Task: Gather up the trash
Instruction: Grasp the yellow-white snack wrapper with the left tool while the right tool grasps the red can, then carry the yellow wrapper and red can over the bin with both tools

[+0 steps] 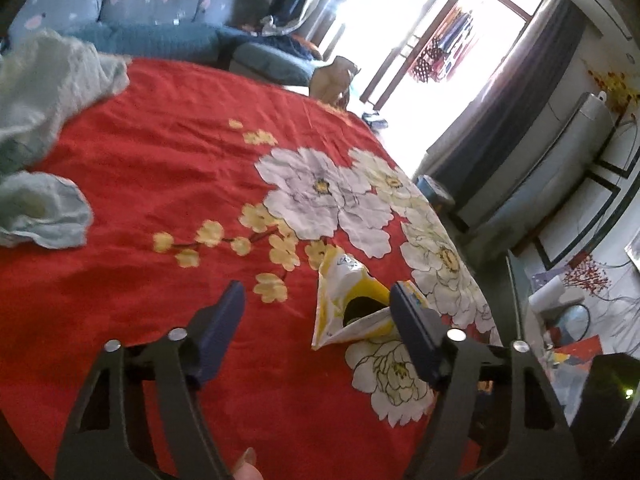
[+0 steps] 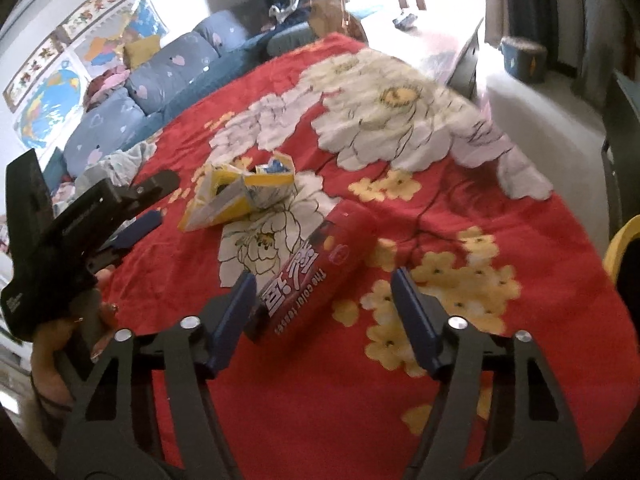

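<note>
A crumpled yellow and white carton [image 1: 348, 304] lies on the red flowered cloth [image 1: 160, 160]. My left gripper [image 1: 318, 300] is open, its right finger touching the carton's right side. In the right wrist view the carton [image 2: 240, 192] lies at centre left, with the left gripper [image 2: 120, 216] beside it. A red tube-shaped package [image 2: 316, 272] lies in front of my right gripper [image 2: 324, 292], which is open, its near end between the fingers.
Pale green cloths [image 1: 44, 112] lie at the left of the table. A blue sofa [image 1: 152, 12] stands behind. A yellow-rimmed bin [image 2: 624, 248] shows at the right edge. The table edge [image 1: 472, 248] drops off at the right.
</note>
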